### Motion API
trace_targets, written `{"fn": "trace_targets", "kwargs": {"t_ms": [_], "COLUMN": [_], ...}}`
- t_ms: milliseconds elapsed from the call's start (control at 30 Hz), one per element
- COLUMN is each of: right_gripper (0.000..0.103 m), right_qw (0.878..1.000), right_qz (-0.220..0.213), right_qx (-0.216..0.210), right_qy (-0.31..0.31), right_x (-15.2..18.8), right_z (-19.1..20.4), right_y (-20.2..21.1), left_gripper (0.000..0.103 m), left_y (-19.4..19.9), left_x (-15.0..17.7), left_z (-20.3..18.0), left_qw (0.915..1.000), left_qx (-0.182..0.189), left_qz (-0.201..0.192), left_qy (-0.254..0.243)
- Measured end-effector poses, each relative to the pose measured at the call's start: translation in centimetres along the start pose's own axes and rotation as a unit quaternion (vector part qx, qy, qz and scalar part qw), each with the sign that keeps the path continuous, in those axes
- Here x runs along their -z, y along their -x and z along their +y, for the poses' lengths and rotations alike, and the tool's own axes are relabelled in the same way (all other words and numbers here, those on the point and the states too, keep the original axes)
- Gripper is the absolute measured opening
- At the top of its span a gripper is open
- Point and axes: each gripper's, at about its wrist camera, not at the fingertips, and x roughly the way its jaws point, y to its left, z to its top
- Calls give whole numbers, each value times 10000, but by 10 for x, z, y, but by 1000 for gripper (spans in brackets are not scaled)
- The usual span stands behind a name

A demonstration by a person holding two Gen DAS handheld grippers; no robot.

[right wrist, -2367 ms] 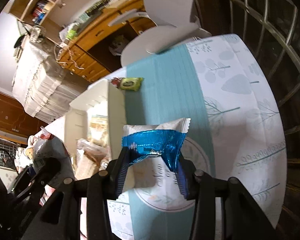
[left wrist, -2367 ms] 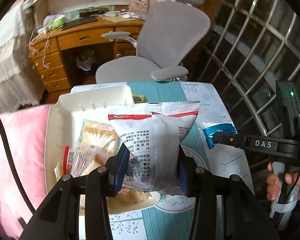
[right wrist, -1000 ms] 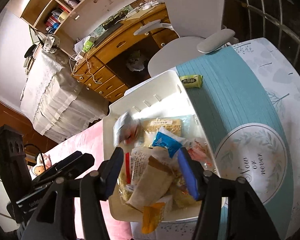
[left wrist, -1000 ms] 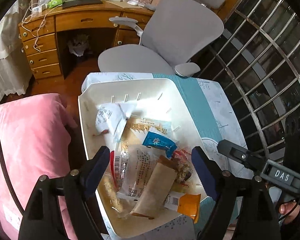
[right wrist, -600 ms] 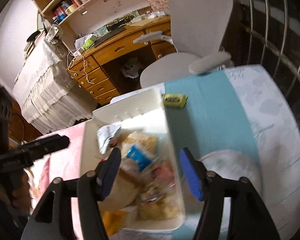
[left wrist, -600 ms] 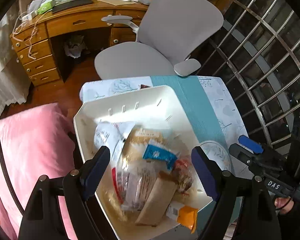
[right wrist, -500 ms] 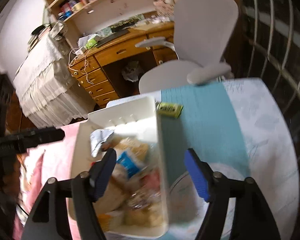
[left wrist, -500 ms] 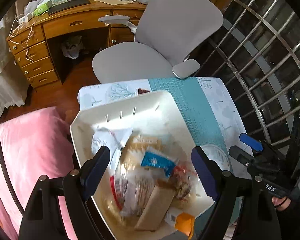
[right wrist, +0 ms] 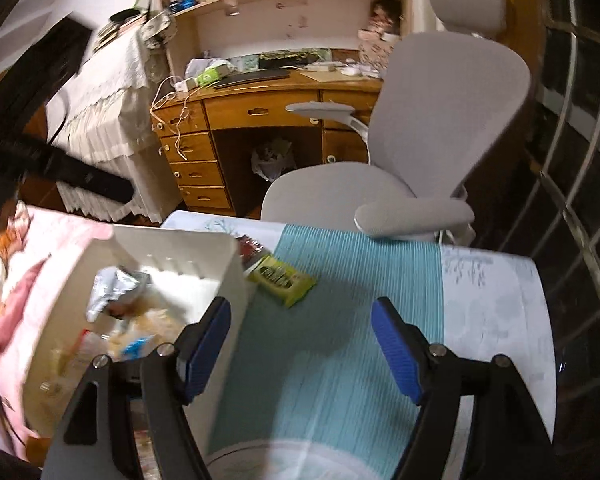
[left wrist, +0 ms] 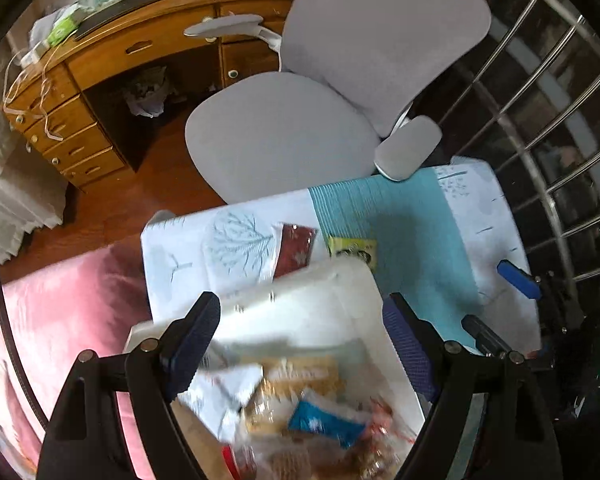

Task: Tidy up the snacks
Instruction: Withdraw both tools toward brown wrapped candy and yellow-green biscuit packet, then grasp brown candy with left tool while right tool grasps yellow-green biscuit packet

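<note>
Yellow-green packet next: light, crinkly, easy to slip

Yellow-green snack packet (right wrist: 281, 278) lying flat on the teal stripe of the cloth-covered worktop (right wrist: 340, 360), just beside the far outer corner of the white bin (right wrist: 180, 246). Dark red packet (right wrist: 249, 249) close behind it, tucked against the same corner, partly hidden by the bin wall. Both still outside the bin, so probably the last loose pieces to gather.

Likely very light, with thin glossy film that crumples and slides under a push. Soft fill inside, judged only from the flat pillow shape; contents possibly brittle. Best taken across the short width near the middle, pads closing on the sealed body rather than a loose end flap, with gentle pressure. Risk of skating across the cloth if only one pad lands first.

Bin already well stocked: silver wrapper (right wrist: 116, 284), a blue sachet (left wrist: 324, 420) and several blurred clear packs.

Right gripper (right wrist: 302, 350) empty, jaws just widened and standing well apart above the teal stripe, packet ahead of them and a little to the left. Left gripper (left wrist: 300, 344) also spread wide and empty, hovering over the bin's contents.

Grey office chair (right wrist: 420, 152) and wooden desk (right wrist: 260, 108) beyond the worktop's far edge.
</note>
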Motion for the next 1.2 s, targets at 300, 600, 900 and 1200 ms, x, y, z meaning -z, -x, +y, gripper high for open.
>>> {"fn": "trace_targets", "kwargs": {"t_ms": [300, 600, 900, 1200], "right_gripper": [73, 73, 73, 61], "right_qw": [9950, 9871, 9786, 9771], "right_qz": [-153, -82, 263, 409], "right_qx": [-100, -338, -471, -493], "right_qy": [984, 1564, 1984, 2029], "right_x": [-4, -5, 4, 6], "right_z": [2, 11, 26, 29], "right_y": [-59, -105, -135, -152], "left_gripper": [82, 76, 60, 51], "left_y": [-83, -148, -188, -207], "left_x": [-61, -70, -67, -68], "left_z": [-5, 6, 16, 7], "left_qw": [9959, 9862, 9775, 9770], "left_qx": [-82, -396, -471, -268], "left_qz": [892, 1564, 1988, 2063], "left_qy": [121, 371, 527, 469]}}
